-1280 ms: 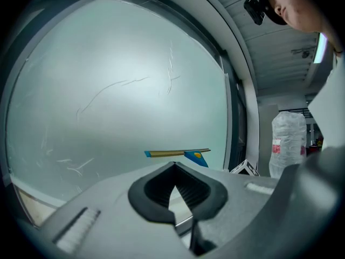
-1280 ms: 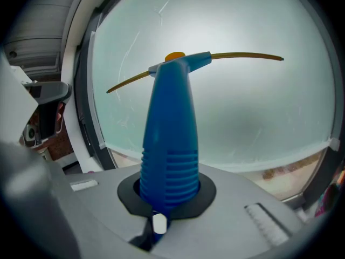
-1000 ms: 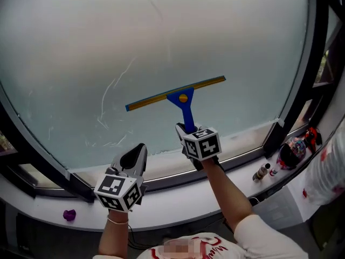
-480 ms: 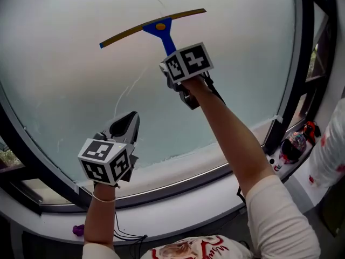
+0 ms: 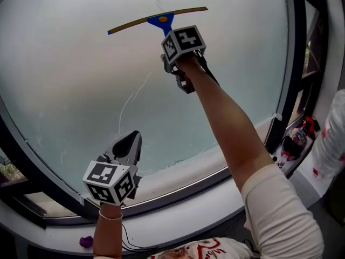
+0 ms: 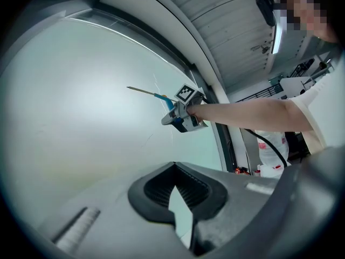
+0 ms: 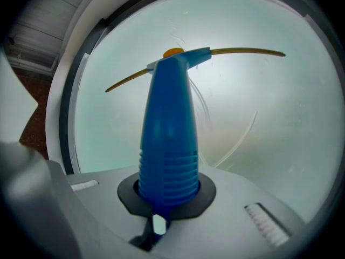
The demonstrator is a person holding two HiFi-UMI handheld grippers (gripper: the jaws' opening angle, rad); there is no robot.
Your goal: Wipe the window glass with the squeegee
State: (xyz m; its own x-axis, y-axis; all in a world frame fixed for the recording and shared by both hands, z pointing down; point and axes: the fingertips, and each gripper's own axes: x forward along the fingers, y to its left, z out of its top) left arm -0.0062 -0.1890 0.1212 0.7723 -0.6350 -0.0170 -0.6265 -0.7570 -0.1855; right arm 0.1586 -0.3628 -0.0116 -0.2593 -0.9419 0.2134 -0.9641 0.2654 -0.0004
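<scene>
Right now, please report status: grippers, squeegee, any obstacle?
Right gripper shut on squeegee handle. Left gripper shut, empty, held low. Blade high on window glass. Nothing blocks it.

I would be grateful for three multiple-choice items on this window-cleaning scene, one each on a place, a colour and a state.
1. Where is the squeegee against the window glass?
A) low, by the sill
B) high up, at the end of a raised arm
C) lying flat on the sill

2. What colour is the squeegee's handle?
A) red
B) green
C) blue

3. How is the right gripper?
A) open and empty
B) shut on the squeegee's handle
C) shut on a cloth

Answers:
1 B, since the head view shows its blade far above the left gripper.
2 C, since the right gripper view shows a blue ribbed handle.
3 B, since its jaws close round that handle.
</scene>
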